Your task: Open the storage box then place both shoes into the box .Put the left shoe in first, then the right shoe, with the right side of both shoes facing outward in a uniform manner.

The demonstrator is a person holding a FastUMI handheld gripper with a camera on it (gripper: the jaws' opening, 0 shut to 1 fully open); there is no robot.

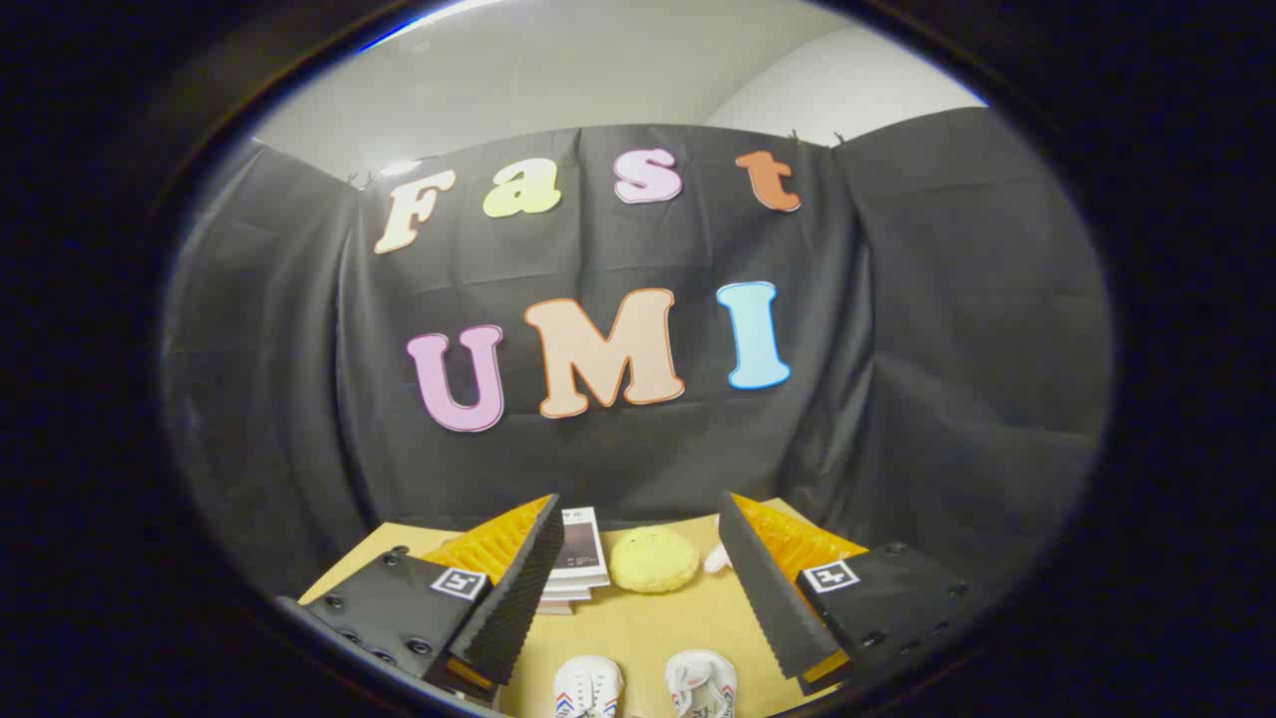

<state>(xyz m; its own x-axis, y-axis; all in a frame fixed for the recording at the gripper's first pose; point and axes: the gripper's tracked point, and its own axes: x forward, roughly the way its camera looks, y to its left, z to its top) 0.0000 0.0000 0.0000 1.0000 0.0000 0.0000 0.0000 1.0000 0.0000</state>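
Now | claw [638, 578] apart, empty | 2 shoes [646, 686] btwn fingers, on table [638, 623]

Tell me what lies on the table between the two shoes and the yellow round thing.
Nothing: in the gripper view, bare wooden table runs from the shoes to the yellow round thing. The tongs are open, holding nothing.

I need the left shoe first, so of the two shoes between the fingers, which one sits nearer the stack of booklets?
The shoe with red and blue side stripes, nearer the booklets. The other shoe lies toward the opposite finger. The tool is open, holding nothing.
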